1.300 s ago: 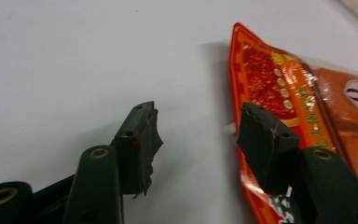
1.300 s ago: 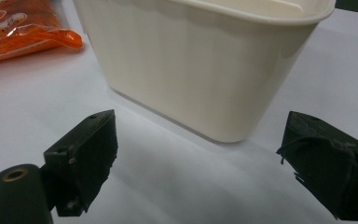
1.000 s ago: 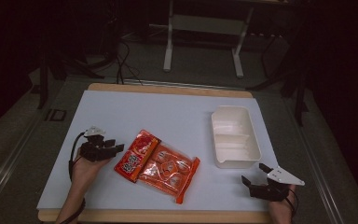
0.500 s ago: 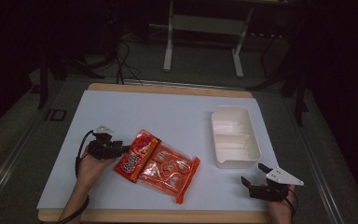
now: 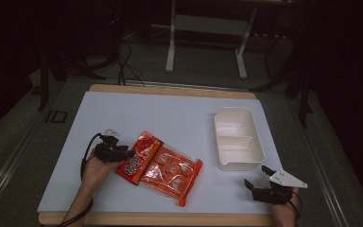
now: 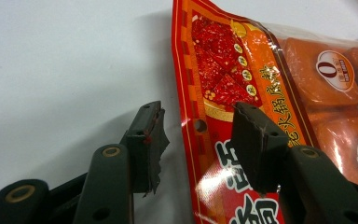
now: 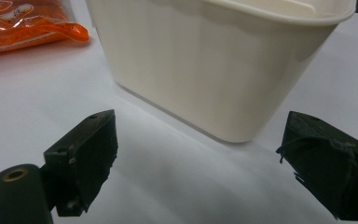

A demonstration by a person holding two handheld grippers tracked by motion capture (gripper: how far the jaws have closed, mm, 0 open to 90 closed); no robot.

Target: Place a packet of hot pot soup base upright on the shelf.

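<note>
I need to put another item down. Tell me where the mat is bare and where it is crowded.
Bare: the far strip of the white mat beyond the snack packet, and the near patch between packet and right gripper. Crowded: the left gripper at the packet's edge, and the white container on the right side.

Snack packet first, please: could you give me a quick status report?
Left gripper open, jaws straddling the snack packet edge. Right gripper open, short of the white tray. Nothing between.

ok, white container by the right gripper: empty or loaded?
Empty. In the high view the white container sits upright with bare white compartments inside. The orange snack packet lies flat on the table, outside it.
</note>
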